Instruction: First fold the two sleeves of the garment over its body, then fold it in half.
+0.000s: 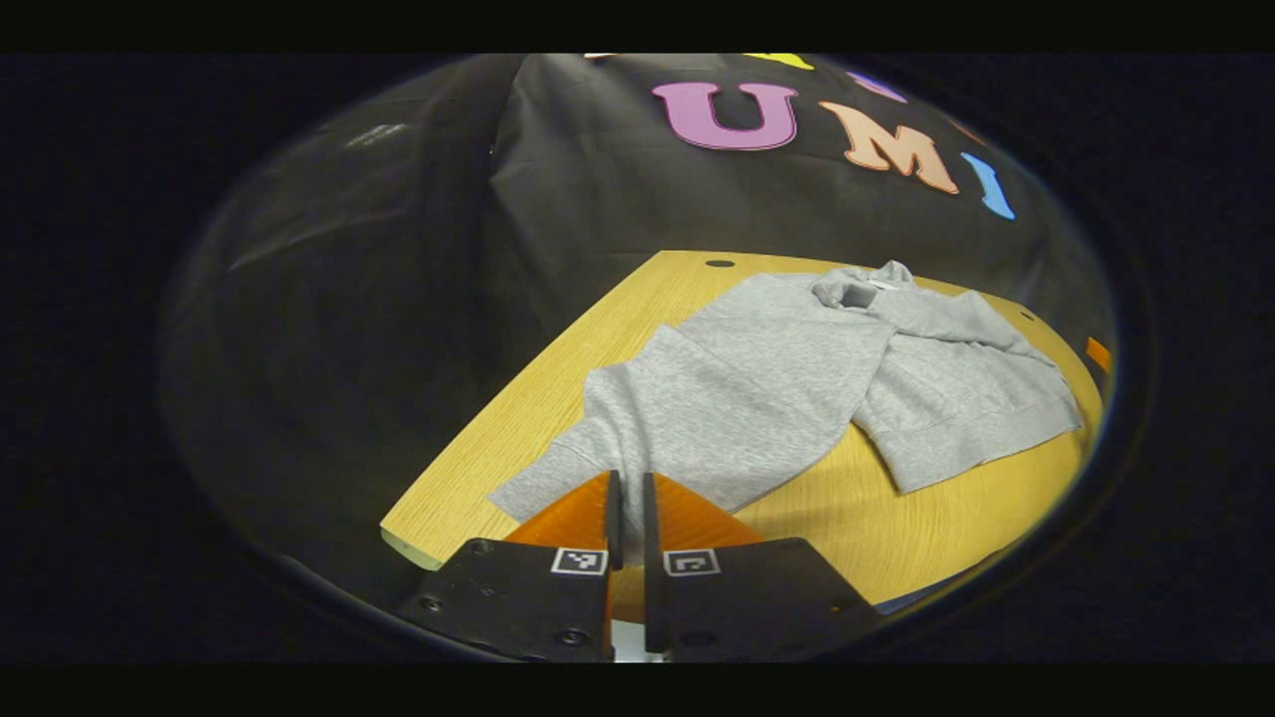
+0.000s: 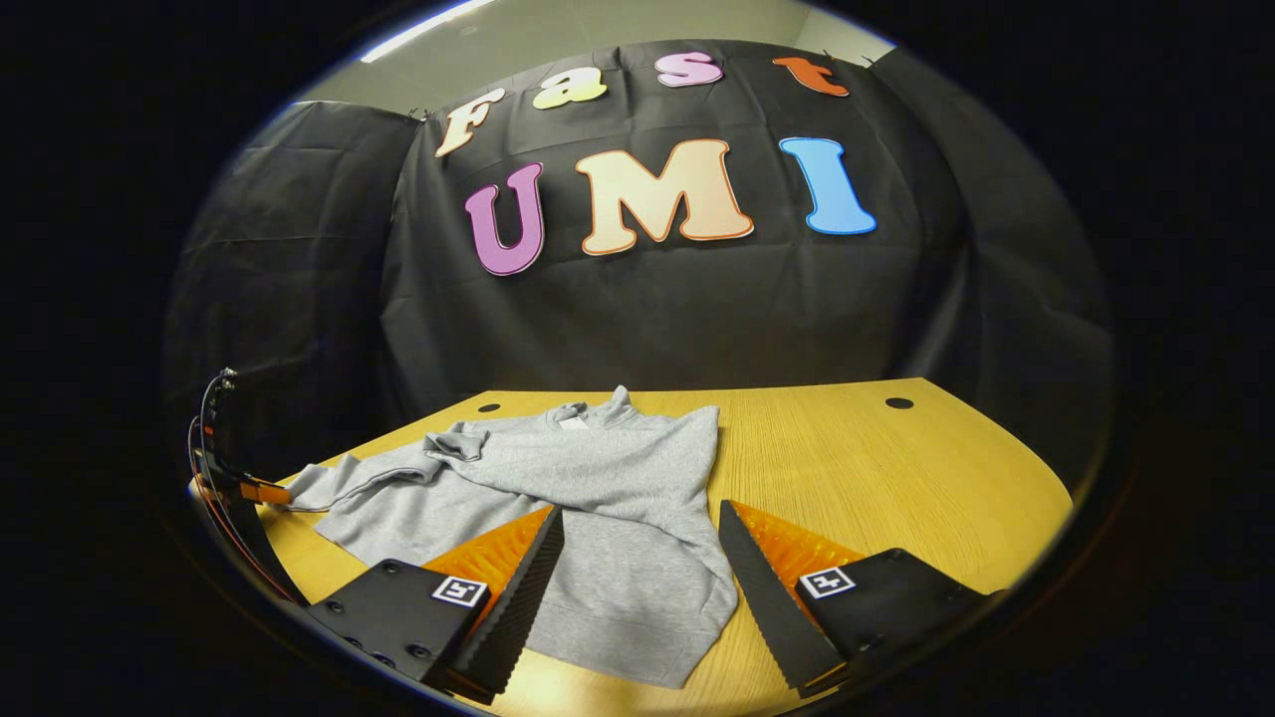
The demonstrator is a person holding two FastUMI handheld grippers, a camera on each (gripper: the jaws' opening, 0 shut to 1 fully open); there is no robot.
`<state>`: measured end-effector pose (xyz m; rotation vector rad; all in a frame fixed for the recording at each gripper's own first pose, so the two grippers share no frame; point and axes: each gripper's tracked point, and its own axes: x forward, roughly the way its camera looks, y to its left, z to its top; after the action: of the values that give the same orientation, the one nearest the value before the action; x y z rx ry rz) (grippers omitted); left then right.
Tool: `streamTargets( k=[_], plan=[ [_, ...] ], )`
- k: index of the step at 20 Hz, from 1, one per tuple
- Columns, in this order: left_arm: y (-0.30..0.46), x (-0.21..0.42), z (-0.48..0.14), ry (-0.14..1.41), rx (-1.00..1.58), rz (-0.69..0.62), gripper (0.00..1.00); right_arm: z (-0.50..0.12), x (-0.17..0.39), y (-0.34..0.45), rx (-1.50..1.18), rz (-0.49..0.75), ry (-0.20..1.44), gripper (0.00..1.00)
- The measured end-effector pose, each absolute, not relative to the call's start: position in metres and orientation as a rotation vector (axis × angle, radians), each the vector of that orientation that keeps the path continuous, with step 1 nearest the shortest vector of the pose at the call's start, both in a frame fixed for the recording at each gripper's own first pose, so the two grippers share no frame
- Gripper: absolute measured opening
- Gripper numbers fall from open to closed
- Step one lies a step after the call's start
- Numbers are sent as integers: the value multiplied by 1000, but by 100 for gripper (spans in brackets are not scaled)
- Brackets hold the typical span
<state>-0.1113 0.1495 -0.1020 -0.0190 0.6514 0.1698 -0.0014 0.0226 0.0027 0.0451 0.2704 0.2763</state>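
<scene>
The sweatshirt point(image 2: 598, 498) lies flat on the table point(image 2: 896, 478), collar far, hem near. Our left gripper point(image 1: 626, 508) pinches its left sleeve cuff point(image 1: 558, 478); our right gripper point(image 2: 637, 558) gapes wide over the hem.

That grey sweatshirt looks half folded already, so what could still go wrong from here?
1. The left gripper is nearly shut at the cuff of the sleeve near the table's corner; a thin pinch could slip as it lifts.
2. The other sleeve lies folded but rumpled over the sweatshirt, so the final half fold may come out lumpy.
3. The right gripper hangs open over the hem, holding nothing; pulling might drag the cloth.
</scene>
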Motion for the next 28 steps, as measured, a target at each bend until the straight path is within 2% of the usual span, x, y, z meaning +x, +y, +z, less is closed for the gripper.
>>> streamTargets(
  k=[1, 3, 15, 22, 28],
  plan=[
    [150, -110, -101, 647, -30, 180, 2, 4, -1, 22, 47, 278, 269, 98],
    [151, -109, -101, 628, -39, 185, 0, 3, -1, 22, 47, 277, 270, 97],
    [144, -81, -78, 541, -24, 156, 0, 4, -2, 18, 45, 272, 275, 97],
    [88, -15, -15, 399, 52, 24, 0, 2, -1, 16, 44, 273, 281, 98],
    [-8, 45, 32, 299, 62, -166, 0, -1, 1, 12, 51, 267, 285, 98]
  ],
)
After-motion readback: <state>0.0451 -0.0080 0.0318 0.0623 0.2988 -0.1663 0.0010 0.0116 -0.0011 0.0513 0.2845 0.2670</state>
